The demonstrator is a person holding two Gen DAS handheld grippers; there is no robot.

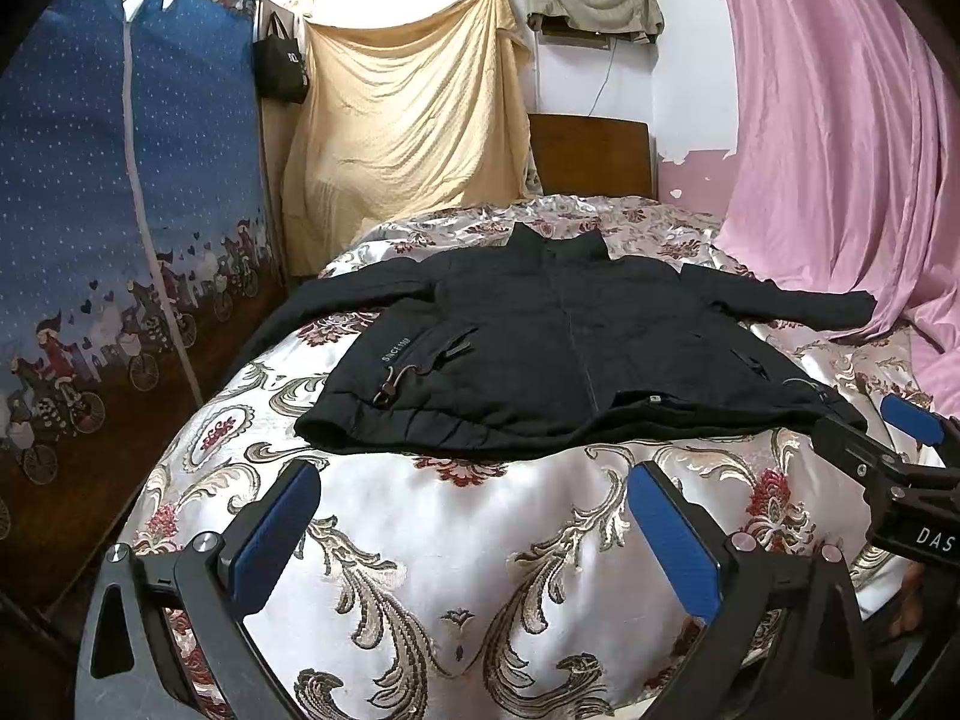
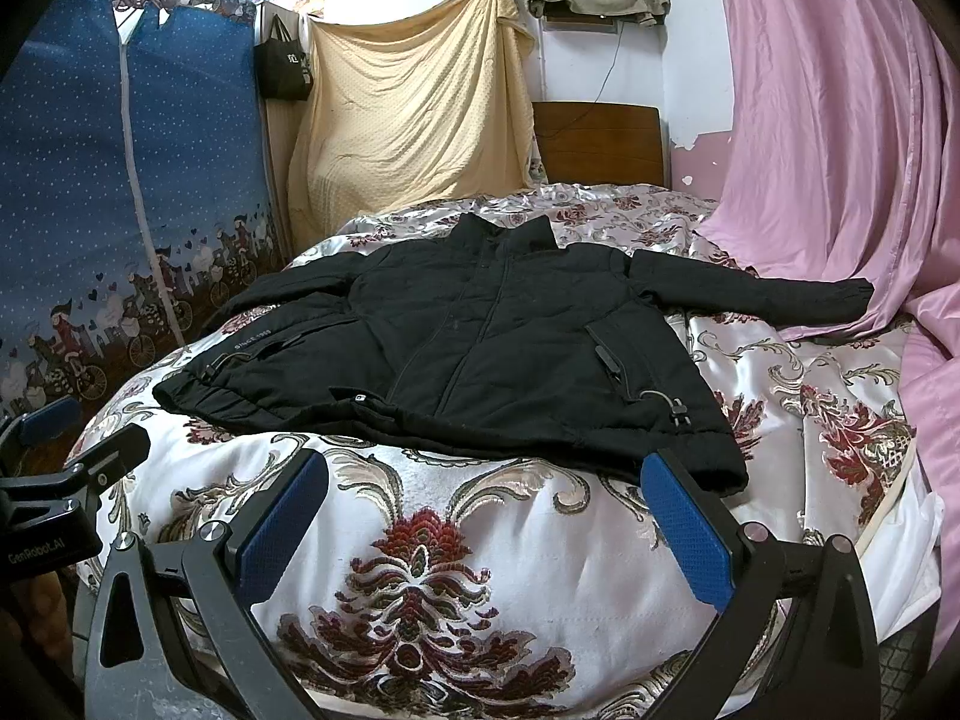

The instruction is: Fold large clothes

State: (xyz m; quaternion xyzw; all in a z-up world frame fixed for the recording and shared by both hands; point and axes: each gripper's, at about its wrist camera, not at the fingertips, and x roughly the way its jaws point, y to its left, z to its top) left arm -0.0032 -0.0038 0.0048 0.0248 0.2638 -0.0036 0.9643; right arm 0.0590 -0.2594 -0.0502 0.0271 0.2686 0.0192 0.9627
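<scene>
We find the left gripper [image 1: 474, 531] and right gripper [image 2: 483, 519] both spread wide, holding nothing; the black jacket [image 1: 576, 348] lies flat just ahead.

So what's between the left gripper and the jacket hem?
Only bare floral bedspread between the open left gripper and the black jacket, in the left wrist view.

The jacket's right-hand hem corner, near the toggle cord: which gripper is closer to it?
Right. The right gripper has one fingertip just beside that corner of the black jacket. The left gripper hangs below the hem's middle, further away.
</scene>
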